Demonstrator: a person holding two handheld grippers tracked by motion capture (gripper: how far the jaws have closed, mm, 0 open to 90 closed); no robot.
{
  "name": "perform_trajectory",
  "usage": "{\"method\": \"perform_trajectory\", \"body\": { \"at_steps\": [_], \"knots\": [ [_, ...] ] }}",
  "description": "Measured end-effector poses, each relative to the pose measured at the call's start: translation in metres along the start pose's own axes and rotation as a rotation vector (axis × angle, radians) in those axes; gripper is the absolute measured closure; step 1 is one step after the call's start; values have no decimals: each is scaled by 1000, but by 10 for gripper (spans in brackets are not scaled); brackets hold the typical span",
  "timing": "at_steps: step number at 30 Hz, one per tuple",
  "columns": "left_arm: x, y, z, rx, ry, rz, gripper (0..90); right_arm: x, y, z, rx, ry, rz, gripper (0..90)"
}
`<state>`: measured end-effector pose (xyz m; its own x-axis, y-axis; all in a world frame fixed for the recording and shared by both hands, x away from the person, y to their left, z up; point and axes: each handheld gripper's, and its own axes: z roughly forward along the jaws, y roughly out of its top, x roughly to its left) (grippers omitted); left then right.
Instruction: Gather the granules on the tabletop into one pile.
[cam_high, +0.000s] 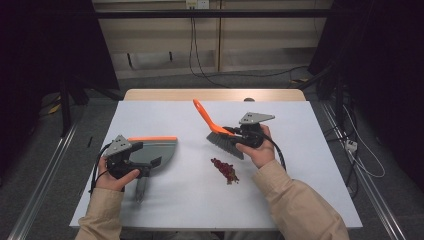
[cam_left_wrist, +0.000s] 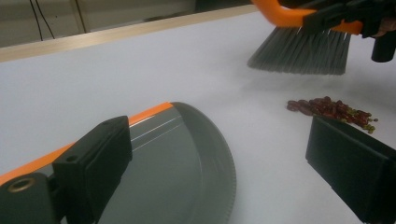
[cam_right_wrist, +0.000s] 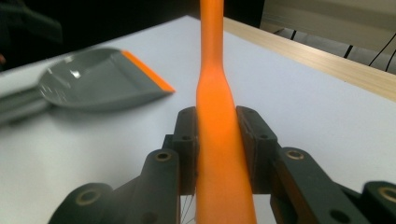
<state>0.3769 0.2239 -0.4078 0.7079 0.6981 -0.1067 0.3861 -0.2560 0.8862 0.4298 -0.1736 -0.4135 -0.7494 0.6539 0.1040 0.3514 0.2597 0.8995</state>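
Note:
A grey dustpan (cam_high: 159, 151) with an orange lip lies flat on the white table (cam_high: 165, 117) at the left, its handle pointing toward the front edge. My left gripper (cam_high: 145, 156) hovers over the pan's rim (cam_left_wrist: 219, 154), open, its jaws wide apart and holding nothing. My right gripper (cam_high: 235, 133) is shut on the orange handle (cam_right_wrist: 215, 93) of a hand brush (cam_high: 224, 141). The brush's grey bristles (cam_left_wrist: 303, 51) hang just above the table. A small pile of red beans (cam_high: 225, 171) lies between the pan and the brush, nearer the front. The right gripper view shows the dustpan (cam_right_wrist: 93, 79) at upper left.
The table's wooden back edge (cam_high: 215, 94) runs behind the white top. Cables (cam_high: 192, 45) hang down the wall beyond it. Dark frames stand at both sides of the table.

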Motion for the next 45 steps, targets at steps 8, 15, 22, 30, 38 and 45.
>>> {"method": "perform_trajectory", "body": {
  "at_steps": [8,15,22,30,38,45],
  "knots": [
    [2,-1,0,1,2,-9,71,-1,-14,18,26,110,-215,714],
    [3,-2,-3,-9,6,-20,71,7,-16,17,61,177,-261,714],
    [3,-2,-4,-7,7,-19,71,16,-19,10,84,221,-294,711],
    [3,-2,-4,-5,8,-18,71,19,-22,2,92,262,-312,710],
    [3,-3,-4,-3,7,-14,71,21,-23,-2,98,291,-313,709],
    [3,-2,-6,-5,11,-11,71,23,-25,-5,96,305,-316,710]
  ]
}}
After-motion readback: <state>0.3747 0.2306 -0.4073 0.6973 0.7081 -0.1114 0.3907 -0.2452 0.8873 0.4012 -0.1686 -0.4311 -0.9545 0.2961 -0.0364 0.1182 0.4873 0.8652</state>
